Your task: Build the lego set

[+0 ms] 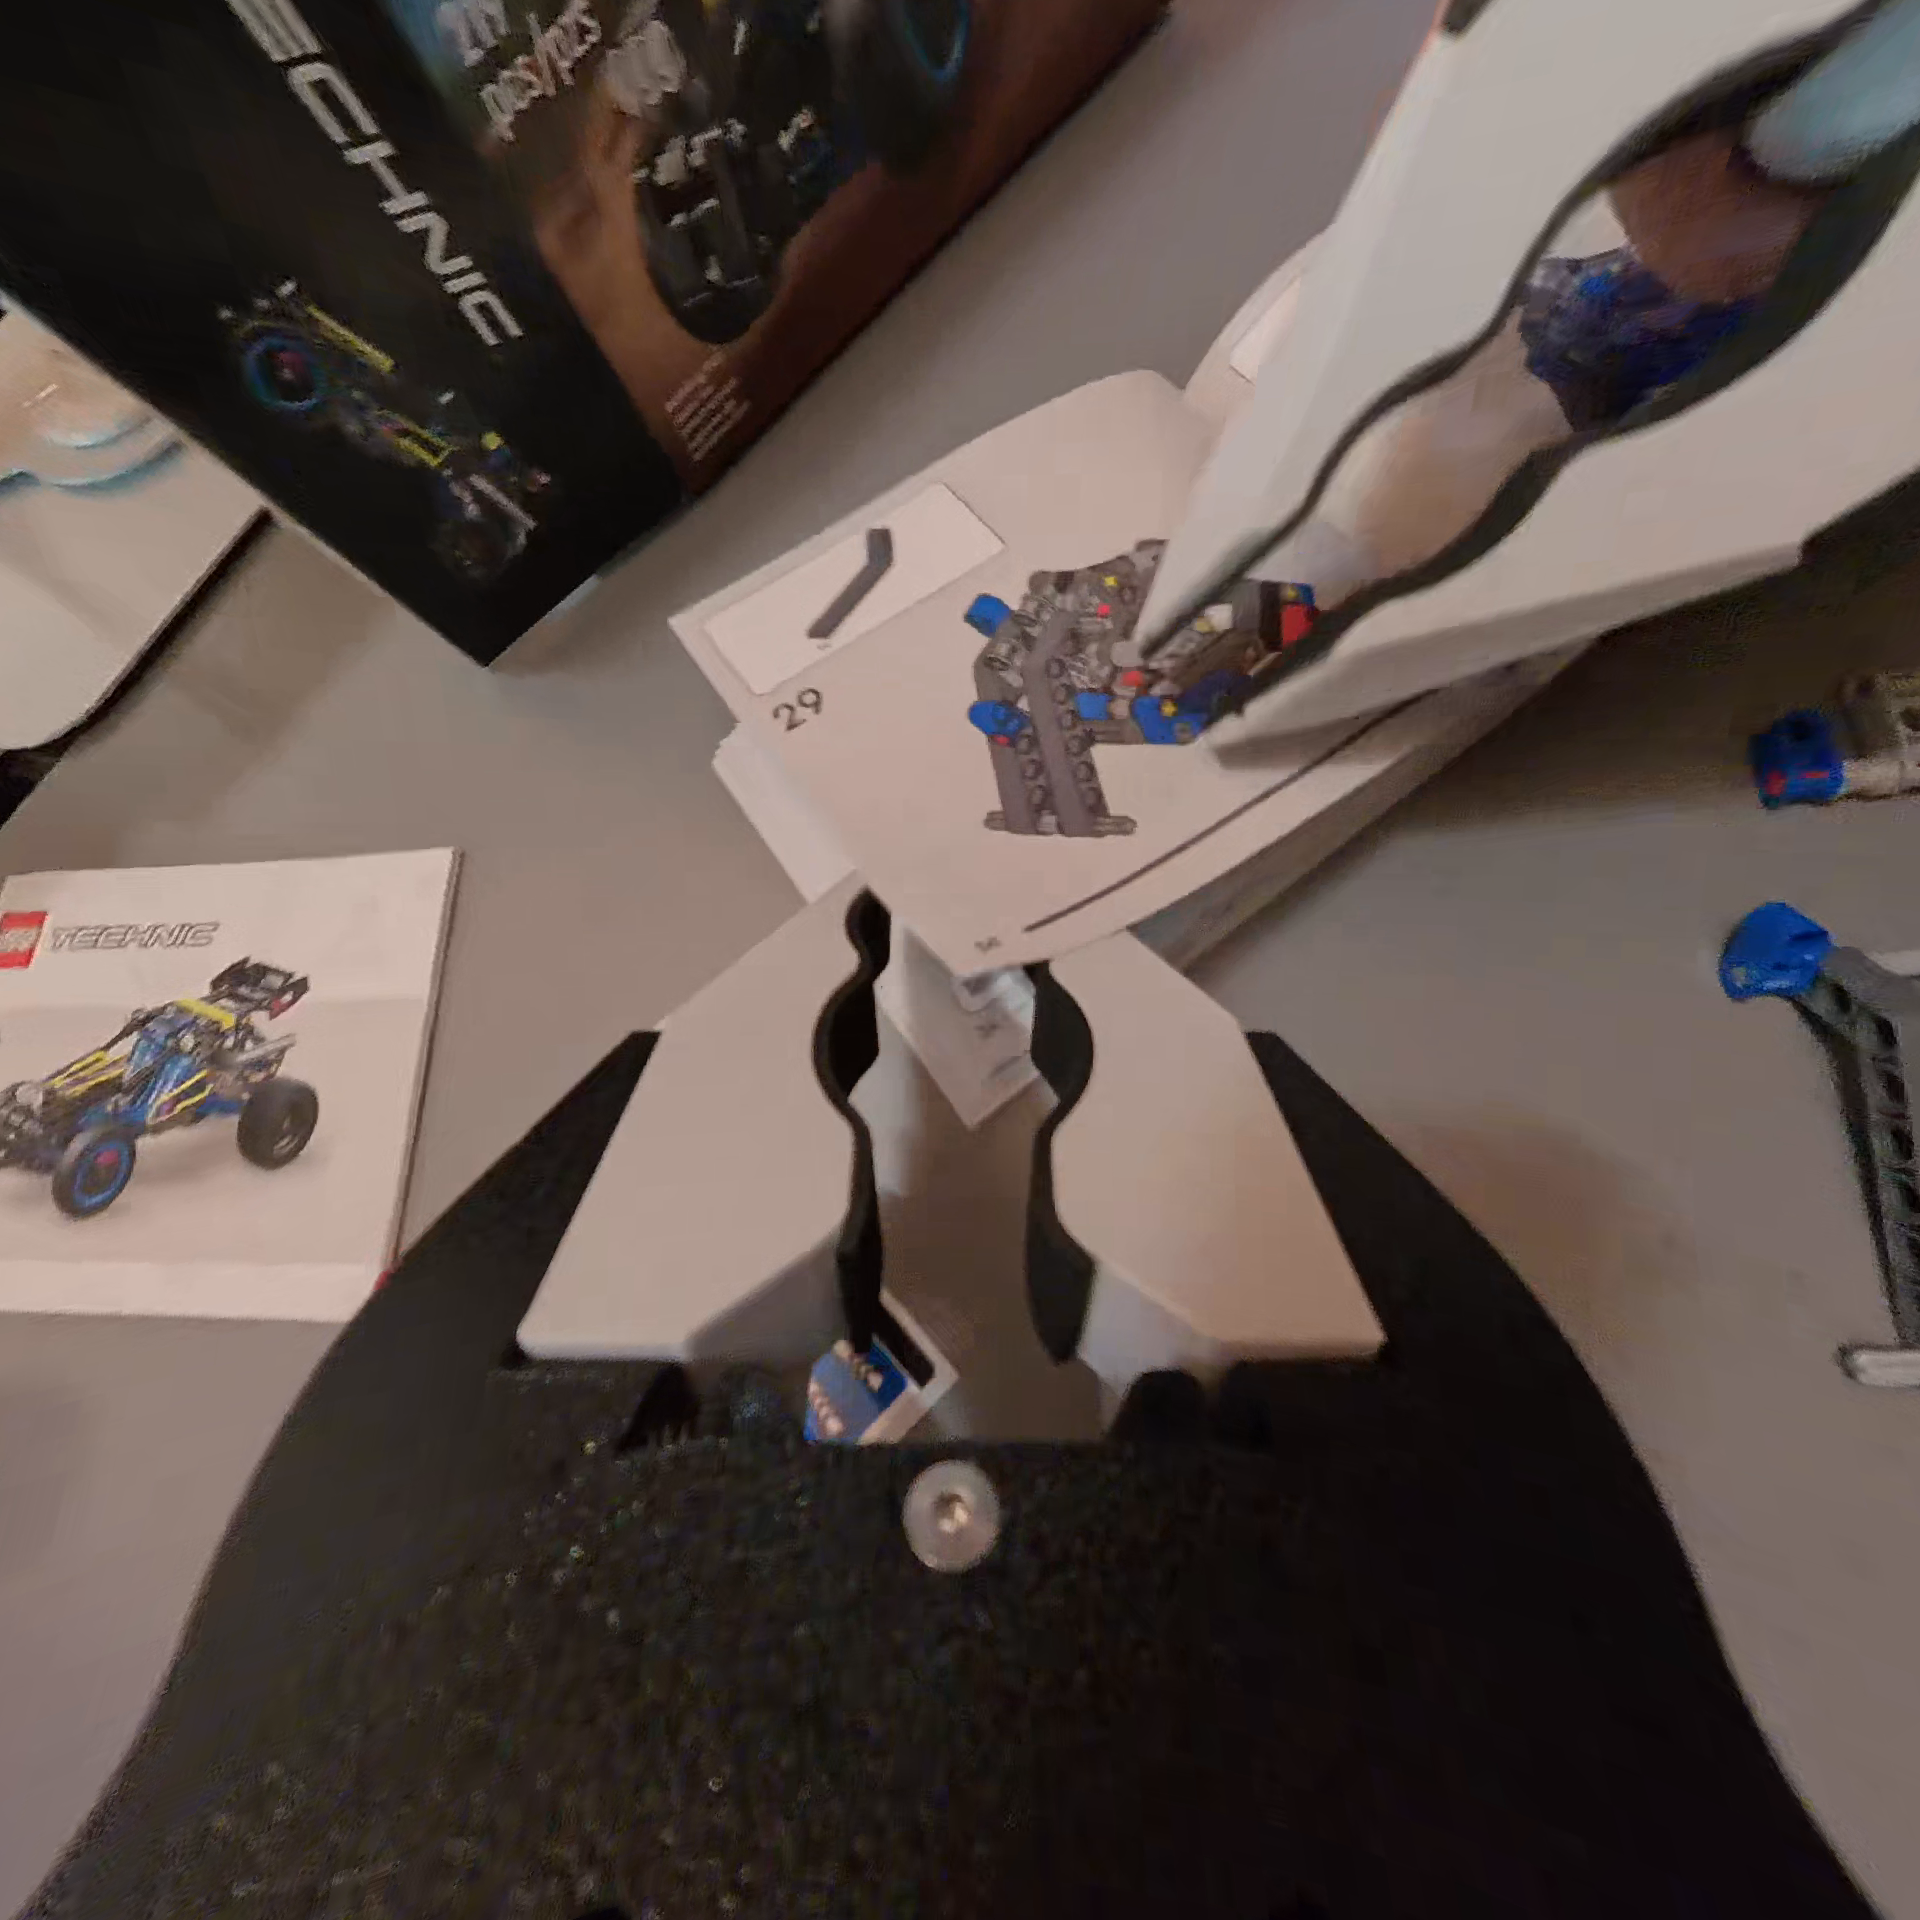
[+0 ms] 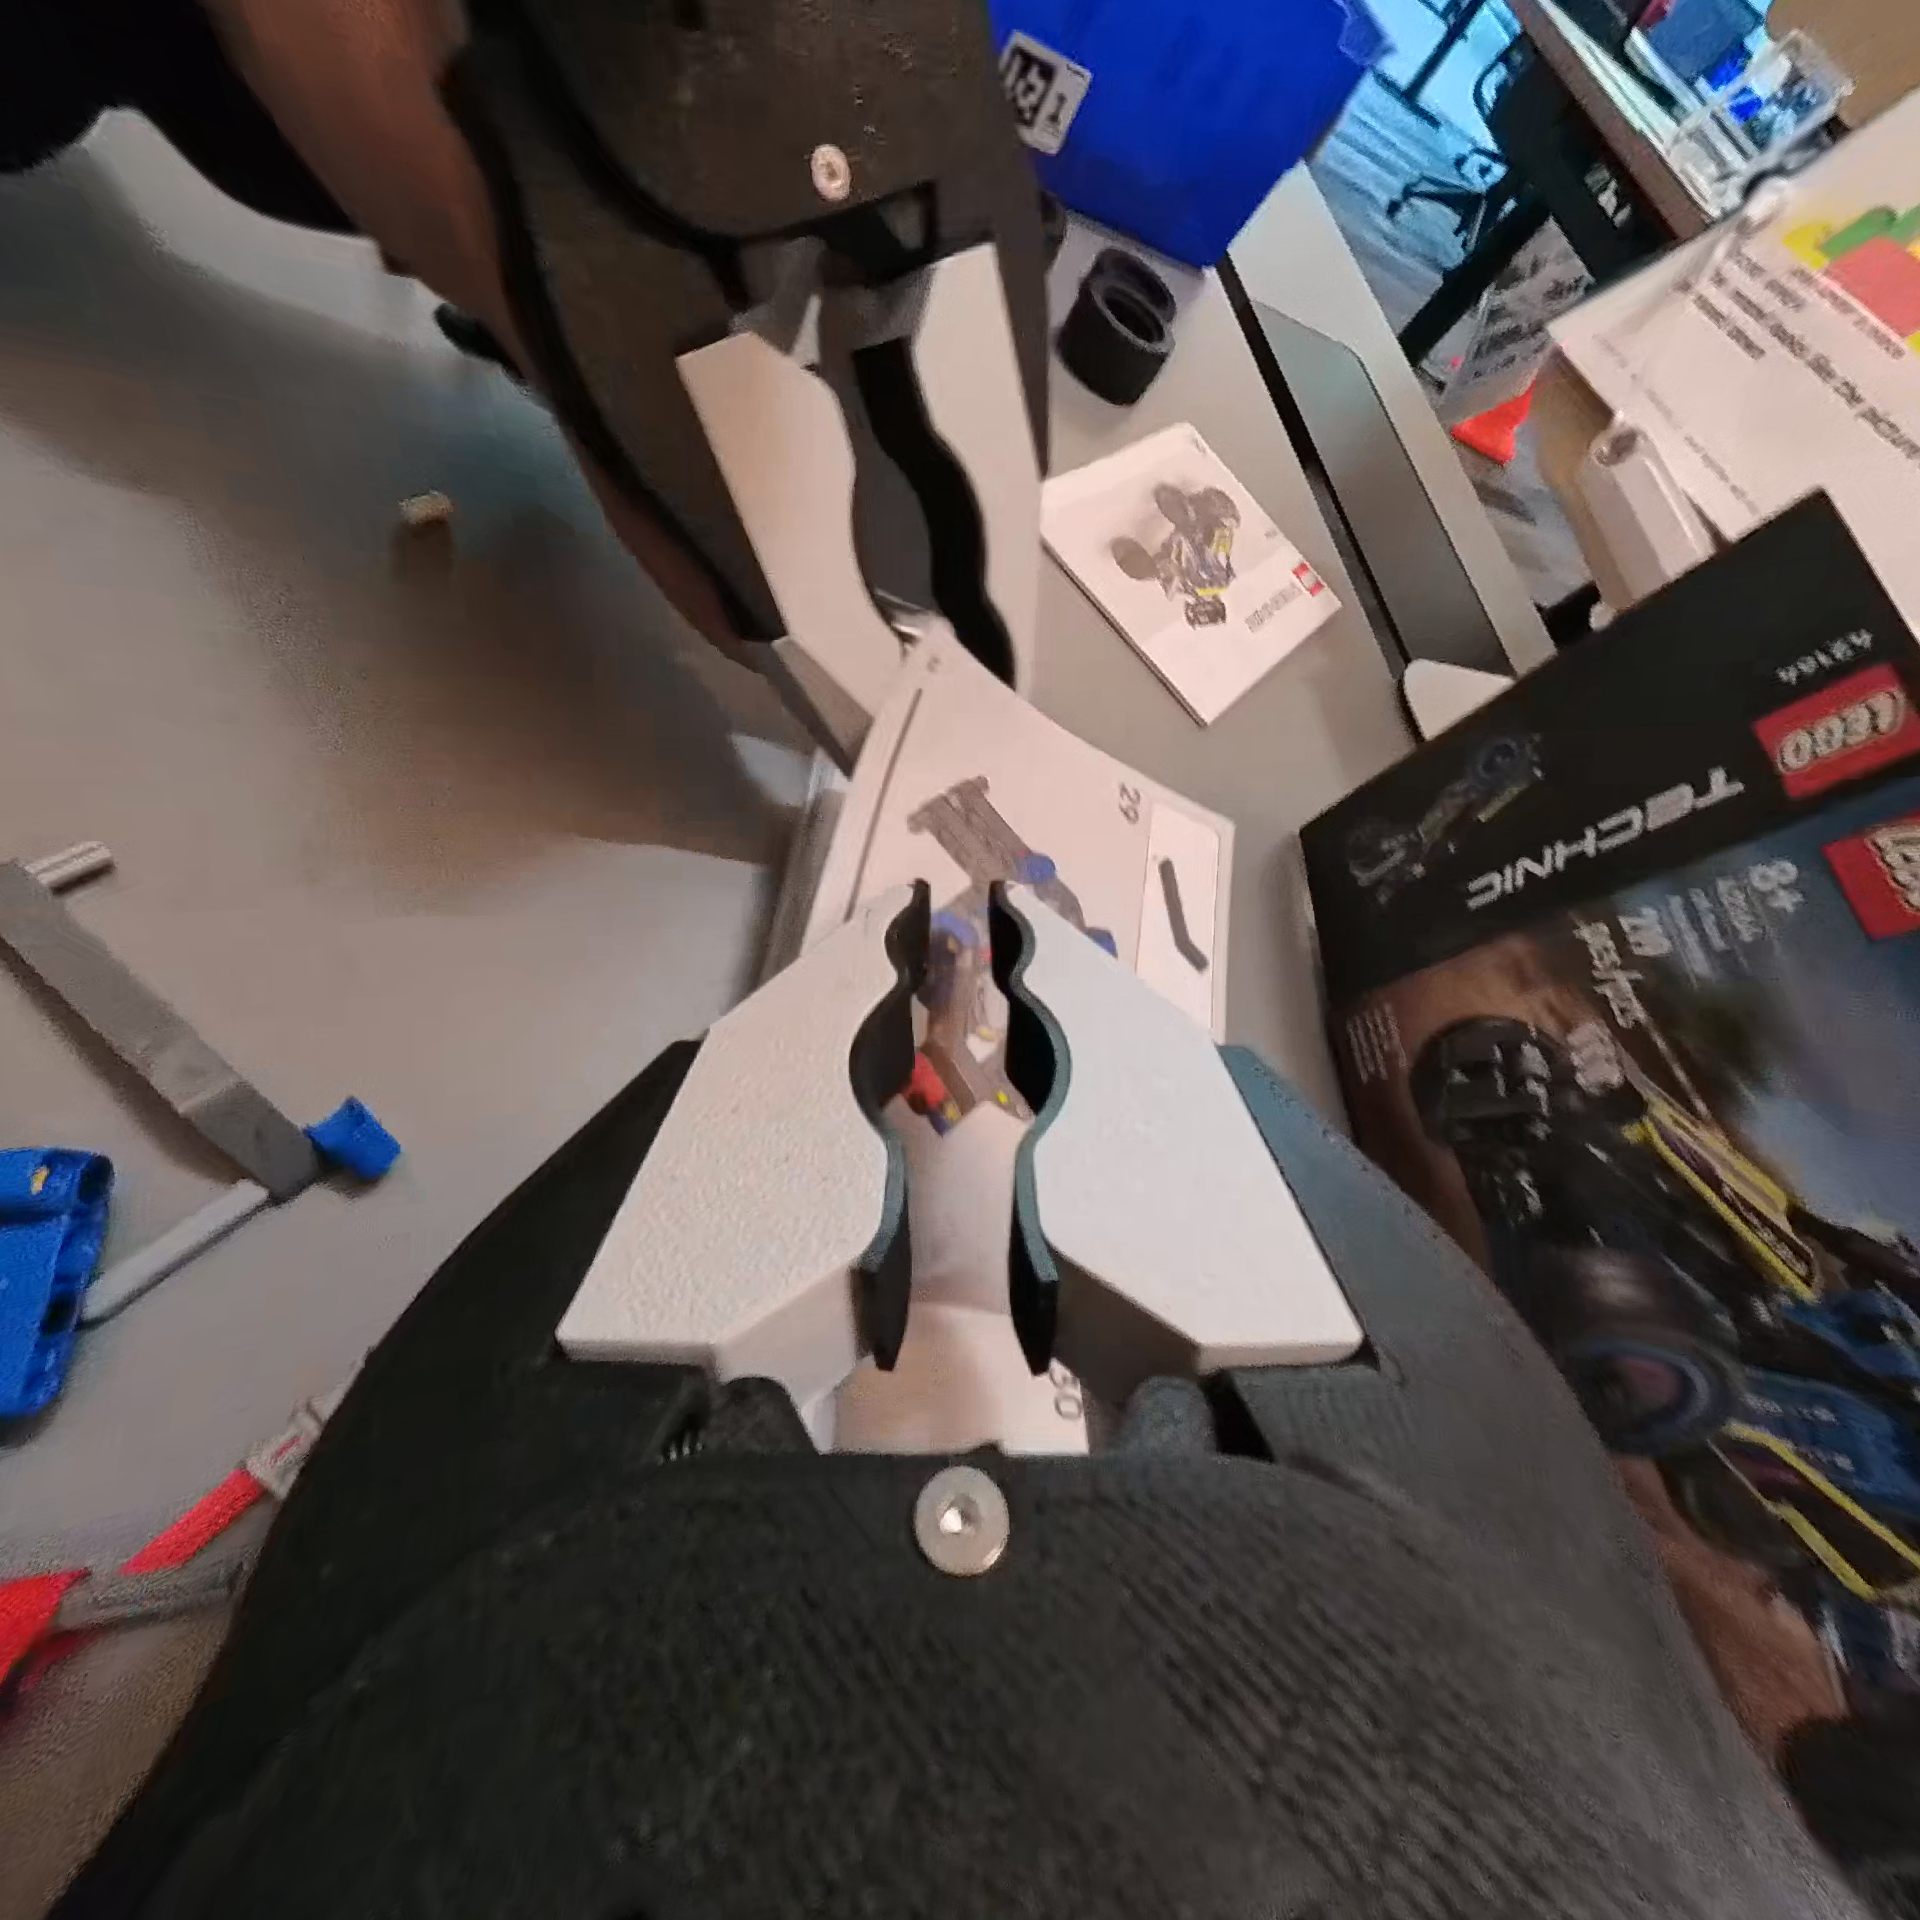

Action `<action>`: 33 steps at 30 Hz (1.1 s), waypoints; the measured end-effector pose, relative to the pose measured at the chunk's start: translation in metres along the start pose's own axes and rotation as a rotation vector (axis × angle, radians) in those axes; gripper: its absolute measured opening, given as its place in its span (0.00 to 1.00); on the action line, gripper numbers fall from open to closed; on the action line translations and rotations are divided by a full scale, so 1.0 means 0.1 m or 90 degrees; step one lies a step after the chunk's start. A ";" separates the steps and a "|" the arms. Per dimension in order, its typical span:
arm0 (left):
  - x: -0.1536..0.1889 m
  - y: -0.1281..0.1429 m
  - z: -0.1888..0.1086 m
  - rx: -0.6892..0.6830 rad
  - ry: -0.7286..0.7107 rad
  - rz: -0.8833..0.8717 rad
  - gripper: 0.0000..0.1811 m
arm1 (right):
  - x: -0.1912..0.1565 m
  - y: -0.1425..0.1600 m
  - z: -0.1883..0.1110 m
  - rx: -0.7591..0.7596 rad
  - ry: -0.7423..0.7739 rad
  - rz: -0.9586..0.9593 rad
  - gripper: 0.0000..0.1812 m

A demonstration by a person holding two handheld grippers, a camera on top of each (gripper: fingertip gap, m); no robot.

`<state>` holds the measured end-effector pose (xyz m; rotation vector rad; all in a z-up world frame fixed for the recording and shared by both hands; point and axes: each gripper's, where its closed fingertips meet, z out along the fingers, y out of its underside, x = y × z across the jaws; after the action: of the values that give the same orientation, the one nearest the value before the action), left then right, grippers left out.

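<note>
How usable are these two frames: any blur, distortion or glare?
Left wrist view: strong wide-angle bending; the set box and right gripper are motion-smeared, the open booklet page fairly sharp. Right wrist view: edges smear, the grey beam soft; no harsh glare in either.

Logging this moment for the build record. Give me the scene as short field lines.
surface: grey table
open manual: instruction booklet, page curled up, between both tools
left hand-held gripper: open, tips at the booklet's near edge
right hand-held gripper: open, tips over the printed diagram
box: set box beside the booklet
second booklet: closed, flat
loose parts: grey beam with blue connector
</note>
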<state>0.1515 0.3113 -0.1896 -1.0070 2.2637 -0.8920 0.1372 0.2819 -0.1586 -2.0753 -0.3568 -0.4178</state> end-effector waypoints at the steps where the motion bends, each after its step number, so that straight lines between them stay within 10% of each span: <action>1: 0.02 -0.01 0.01 0.002 0.004 0.003 0.12 | 0.03 0.02 -0.05 -0.001 0.003 0.009 0.06; 12: 0.50 -0.47 -0.08 0.172 0.135 0.036 0.13 | 0.02 0.09 -0.27 -0.010 -0.026 0.091 0.23; 20: 0.84 -0.65 -0.03 0.222 0.130 0.195 0.09 | -0.16 0.24 -0.57 -0.025 -0.118 0.118 0.09; 29: 1.09 -0.60 0.27 0.124 0.100 0.422 0.05 | -0.08 0.57 -1.03 0.043 -0.140 0.383 0.17; 33: 1.18 -0.57 0.34 0.087 0.141 0.432 0.02 | 0.14 0.94 -1.11 -0.026 -0.036 0.456 0.00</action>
<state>0.1288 0.1780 -0.1910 -0.0474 2.4316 -0.8550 0.1715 0.1401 -0.1701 -2.0953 0.3686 0.0681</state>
